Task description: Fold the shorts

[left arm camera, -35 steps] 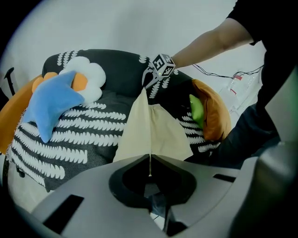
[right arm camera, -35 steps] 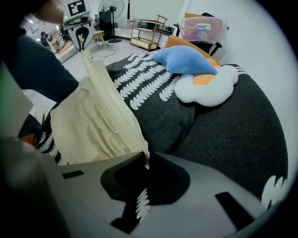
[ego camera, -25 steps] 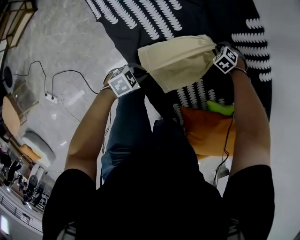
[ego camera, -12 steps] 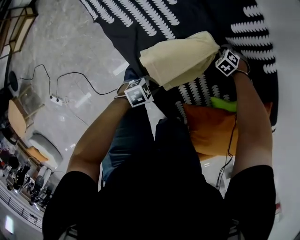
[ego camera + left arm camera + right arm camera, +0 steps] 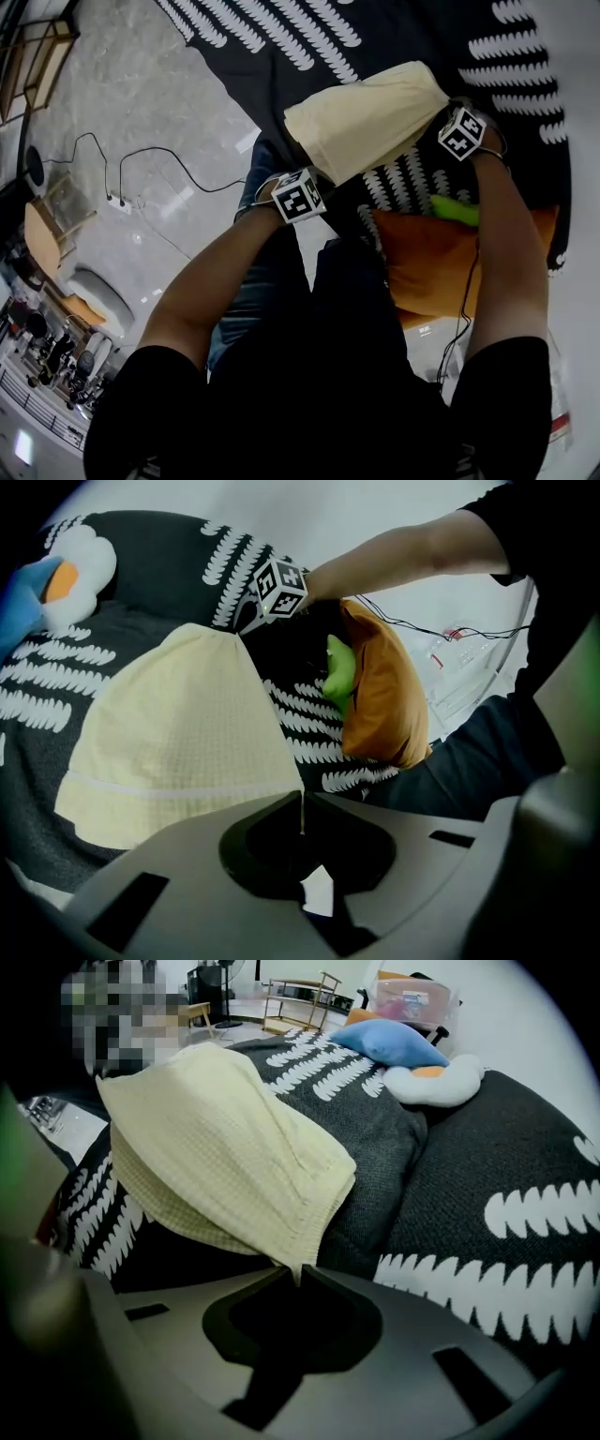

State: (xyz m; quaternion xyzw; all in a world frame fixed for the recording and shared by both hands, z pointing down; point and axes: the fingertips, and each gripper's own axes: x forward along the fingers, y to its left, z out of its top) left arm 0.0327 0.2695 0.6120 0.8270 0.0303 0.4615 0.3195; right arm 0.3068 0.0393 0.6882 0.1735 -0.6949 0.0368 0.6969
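The pale yellow waffle-knit shorts (image 5: 367, 119) hang folded double between my two grippers over the dark patterned blanket (image 5: 281, 47). My left gripper (image 5: 315, 184) is shut on one corner of the shorts (image 5: 187, 733), with a thin edge of cloth pinched between the jaw tips (image 5: 301, 797). My right gripper (image 5: 439, 111) is shut on the opposite corner of the shorts (image 5: 220, 1162); the hem runs into its closed jaws (image 5: 298, 1272). In the head view the marker cubes hide both sets of jaws.
An orange cushion (image 5: 436, 264) and a green item (image 5: 455, 209) lie near the person's right arm. Blue (image 5: 389, 1042) and white (image 5: 433, 1082) plush toys sit farther back on the blanket. A cable and power strip (image 5: 117, 199) lie on the marble floor at left.
Both grippers moved with the shorts: the left swung right and toward the person's body, the right shifted slightly lower. The shorts now hang more slanted between them.
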